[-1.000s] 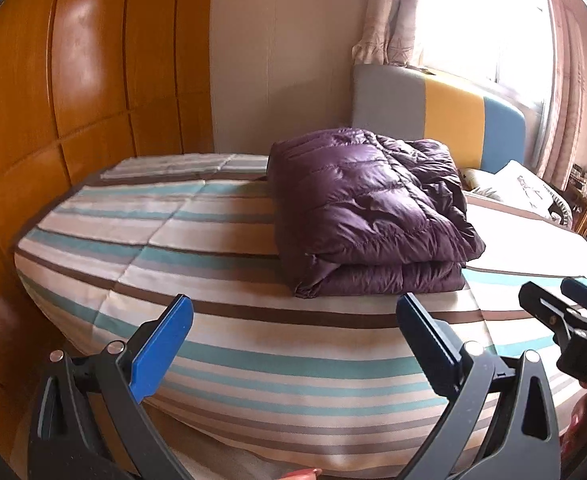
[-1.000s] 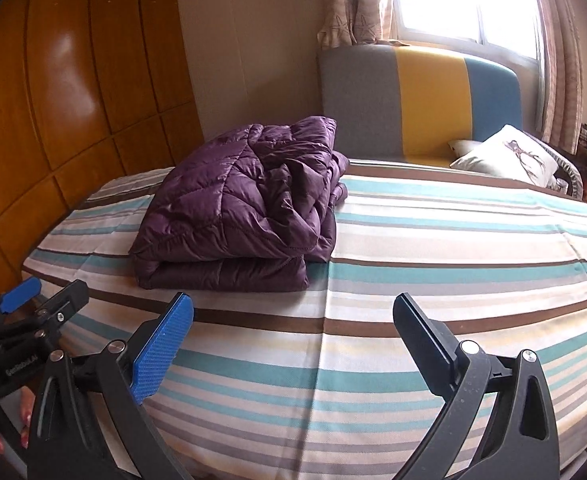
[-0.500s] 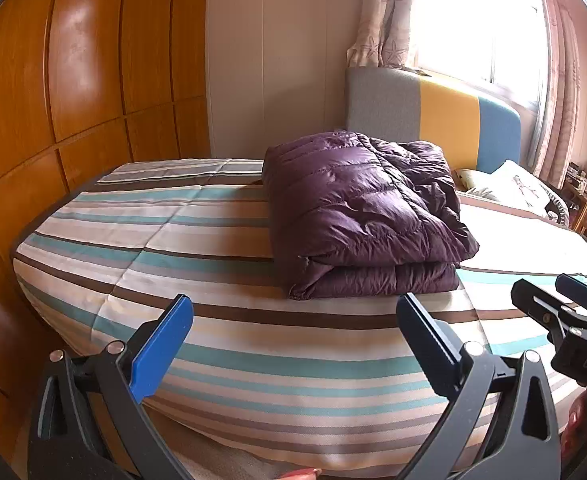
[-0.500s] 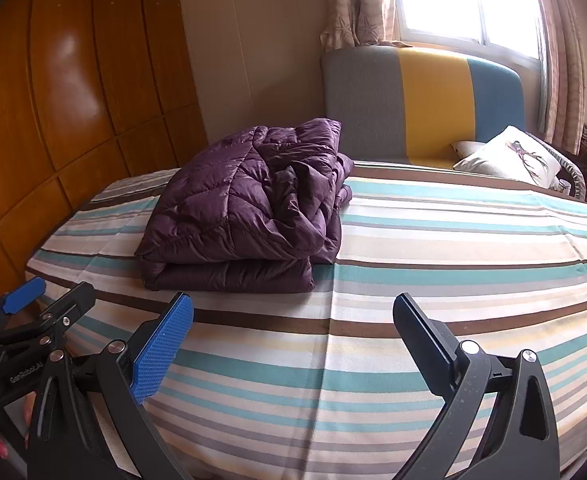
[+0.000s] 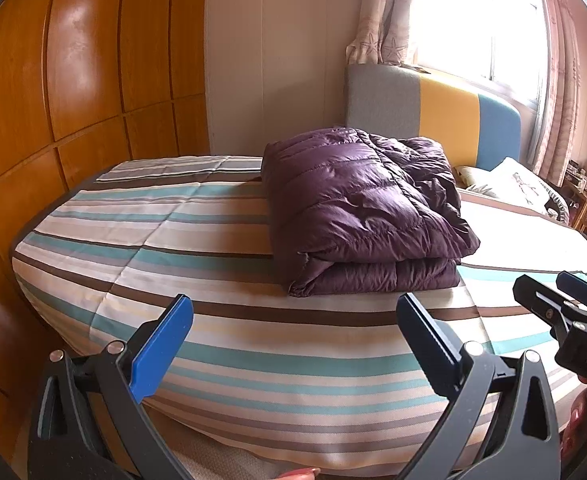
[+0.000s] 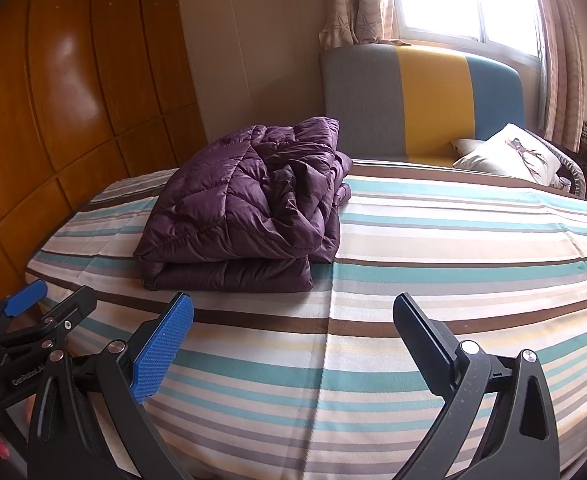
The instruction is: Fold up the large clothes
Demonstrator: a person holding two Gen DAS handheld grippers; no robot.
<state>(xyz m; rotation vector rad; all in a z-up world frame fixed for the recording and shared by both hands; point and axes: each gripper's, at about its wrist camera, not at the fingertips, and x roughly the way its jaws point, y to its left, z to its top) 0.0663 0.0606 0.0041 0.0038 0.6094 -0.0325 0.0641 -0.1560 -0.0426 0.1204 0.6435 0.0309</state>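
The left gripper [image 5: 293, 344] and the right gripper [image 6: 293, 342] hover side by side at the near edge of the bed [image 5: 277, 364] — both with jaws spread wide, gripping nothing, fingers pointing toward the headboard end.

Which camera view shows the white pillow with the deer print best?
The right wrist view: the pillow lies unobstructed and its print is readable. The left wrist view shows it smaller, near the edge, washed out by window light.
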